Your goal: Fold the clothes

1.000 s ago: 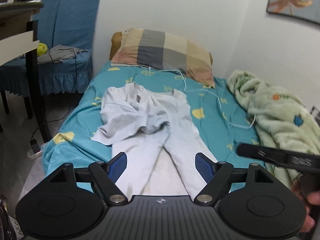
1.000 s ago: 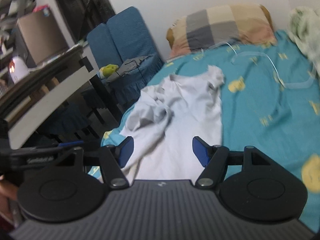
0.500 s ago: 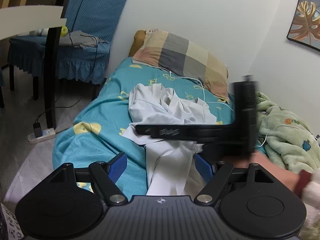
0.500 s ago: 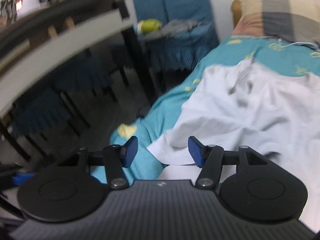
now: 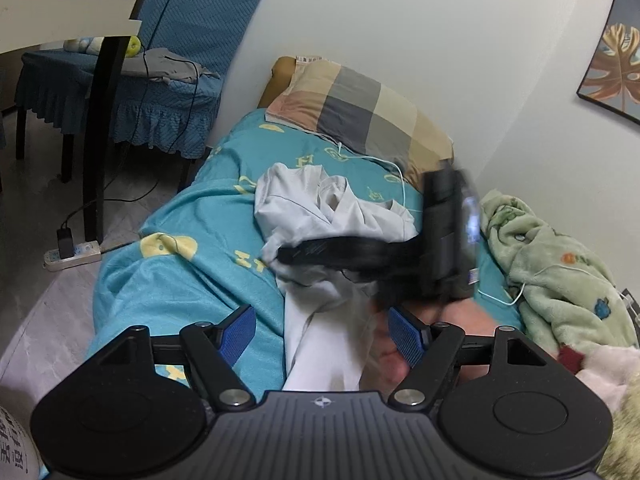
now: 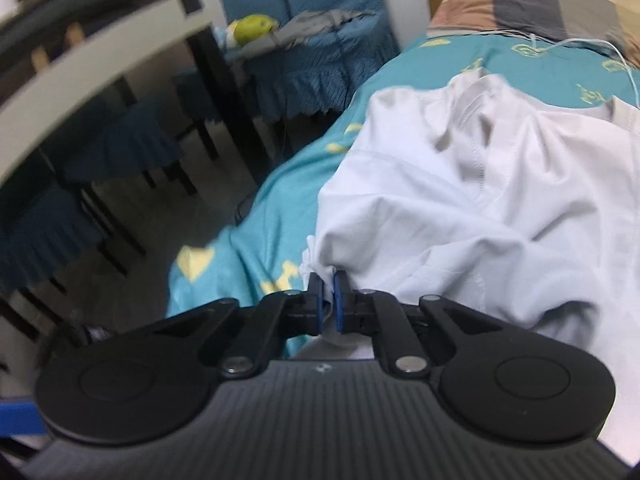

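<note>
A crumpled white garment (image 5: 320, 208) lies on the teal bed sheet (image 5: 192, 216), one long part trailing toward me. My left gripper (image 5: 322, 330) hovers open over that trailing part, with cloth below the gap and neither blue pad touching it. In the left wrist view my right gripper (image 5: 284, 255) reaches in from the right as a blurred black bar, its tip at the garment's left edge. In the right wrist view the right gripper (image 6: 328, 296) is closing, its blue pads pinching a bunched corner of the white garment (image 6: 460, 208).
A plaid pillow (image 5: 360, 116) and a white cable (image 5: 384, 164) lie at the head of the bed. A green fleece blanket (image 5: 560, 272) is heaped on the right. Left of the bed stand a blue covered chair (image 5: 160, 92), a dark table leg (image 5: 100, 128) and a power strip (image 5: 72, 254) on the floor.
The right gripper swung left across the bed to the garment's left edge and closed on its corner. The left gripper shifted left early on, then held still, open.
</note>
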### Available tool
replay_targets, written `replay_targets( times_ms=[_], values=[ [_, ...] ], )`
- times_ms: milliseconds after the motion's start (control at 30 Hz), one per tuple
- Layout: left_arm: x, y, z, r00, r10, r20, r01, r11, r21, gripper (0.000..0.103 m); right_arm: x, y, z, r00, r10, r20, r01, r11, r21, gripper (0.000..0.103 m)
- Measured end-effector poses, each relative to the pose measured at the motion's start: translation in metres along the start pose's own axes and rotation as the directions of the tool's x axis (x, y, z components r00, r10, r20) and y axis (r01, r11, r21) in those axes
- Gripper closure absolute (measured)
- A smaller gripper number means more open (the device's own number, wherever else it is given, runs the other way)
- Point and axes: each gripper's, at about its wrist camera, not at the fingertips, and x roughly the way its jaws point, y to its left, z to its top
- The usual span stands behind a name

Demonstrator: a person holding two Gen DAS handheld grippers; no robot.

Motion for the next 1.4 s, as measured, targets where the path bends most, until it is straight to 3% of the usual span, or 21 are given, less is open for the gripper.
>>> replay_targets(
  times_ms=[167, 333, 500, 600, 700, 833, 900, 967, 1033, 1400],
  values=[
    [0.002, -0.008, -0.003, 1.000, -0.010, -0.009, 0.010, 1.000, 0.024, 0.028, -0.040, -0.030, 0.036, 0.990, 0.018, 0.139, -0.033, 0.994, 0.102, 0.095],
    [0.012, -0.018, -0.009, 0.999, -0.017, -0.036, 0.019, 0.998, 0.062, 0.028, -0.067, -0.082, 0.075, 0.963, -0.080, 0.257, 0.023, 0.976, 0.217, 0.095],
    [0.026, -0.022, -0.016, 0.998, -0.010, -0.067, 0.017, 0.995, 0.099, 0.028, -0.062, -0.147, 0.077, 0.953, -0.187, 0.239, 0.093, 0.930, 0.355, 0.095],
    [0.036, -0.023, -0.020, 0.996, 0.002, -0.093, 0.008, 0.993, 0.114, 0.028, -0.044, -0.175, 0.061, 0.960, -0.204, 0.191, 0.112, 0.907, 0.406, 0.094],
    [0.043, -0.026, -0.023, 0.994, 0.008, -0.110, 0.007, 0.991, 0.131, 0.028, -0.031, -0.190, 0.045, 0.967, -0.178, 0.181, 0.078, 0.887, 0.455, 0.094],
    [0.048, -0.027, -0.024, 0.993, 0.004, -0.116, 0.013, 0.989, 0.148, 0.028, -0.033, -0.185, 0.038, 0.966, -0.159, 0.204, 0.051, 0.891, 0.451, 0.092],
    [0.048, -0.026, -0.023, 0.993, 0.009, -0.114, 0.008, 0.989, 0.146, 0.028, -0.038, -0.179, 0.039, 0.968, -0.154, 0.199, 0.051, 0.895, 0.443, 0.085],
    [0.045, -0.024, -0.021, 0.994, 0.013, -0.104, 0.001, 0.990, 0.138, 0.028, -0.050, -0.172, 0.040, 0.969, -0.146, 0.199, 0.047, 0.900, 0.433, 0.052],
    [0.041, -0.023, -0.019, 0.996, 0.015, -0.093, -0.003, 0.992, 0.127, 0.028, -0.072, -0.159, 0.035, 0.963, -0.142, 0.228, 0.039, 0.914, 0.403, 0.032],
    [0.011, -0.053, -0.021, 0.998, -0.024, -0.058, 0.033, 0.988, 0.149, 0.027, -0.238, -0.063, -0.023, 0.966, -0.098, 0.241, 0.040, 0.971, 0.235, 0.030]
  ],
)
